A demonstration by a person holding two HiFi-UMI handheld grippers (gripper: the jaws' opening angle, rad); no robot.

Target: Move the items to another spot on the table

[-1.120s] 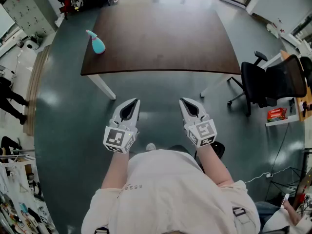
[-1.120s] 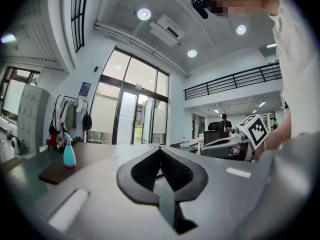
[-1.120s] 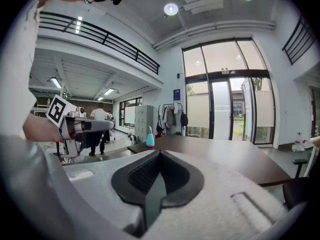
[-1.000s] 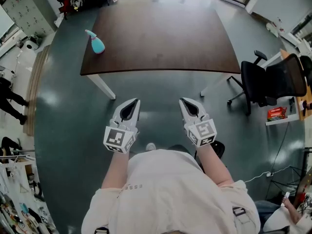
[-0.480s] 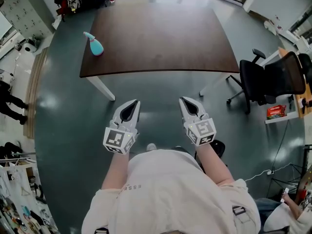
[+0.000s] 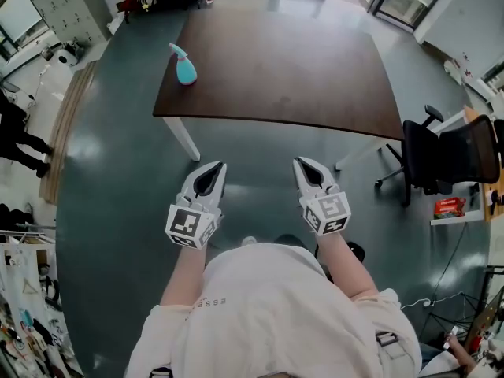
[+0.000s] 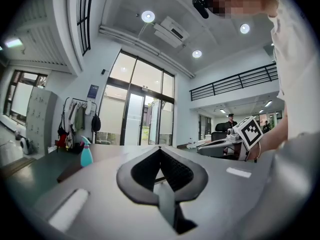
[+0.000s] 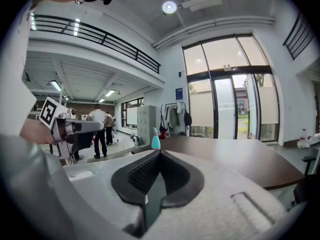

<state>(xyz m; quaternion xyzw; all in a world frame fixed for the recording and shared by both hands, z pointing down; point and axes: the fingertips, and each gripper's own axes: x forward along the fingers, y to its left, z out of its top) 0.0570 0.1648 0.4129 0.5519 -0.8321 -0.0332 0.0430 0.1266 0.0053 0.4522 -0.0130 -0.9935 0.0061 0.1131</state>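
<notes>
Spray bottle (image 6: 185, 68) stands upright at the worktop's (image 6: 315, 77) far-left corner, well ahead of both grippers. Left gripper (image 6: 210, 168) is nearer than right gripper (image 6: 306, 166). Both sets of fingers (image 7: 172, 174) are closed and empty.

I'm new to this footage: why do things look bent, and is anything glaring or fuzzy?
Head view: wide lens bows the table edges; the glossy floor shows pale glare. Left gripper view: dark round border, curved window frames, left claw soft up close. Right gripper view: same bending, ceiling lamp blown white, bottle small but sharp.
</notes>
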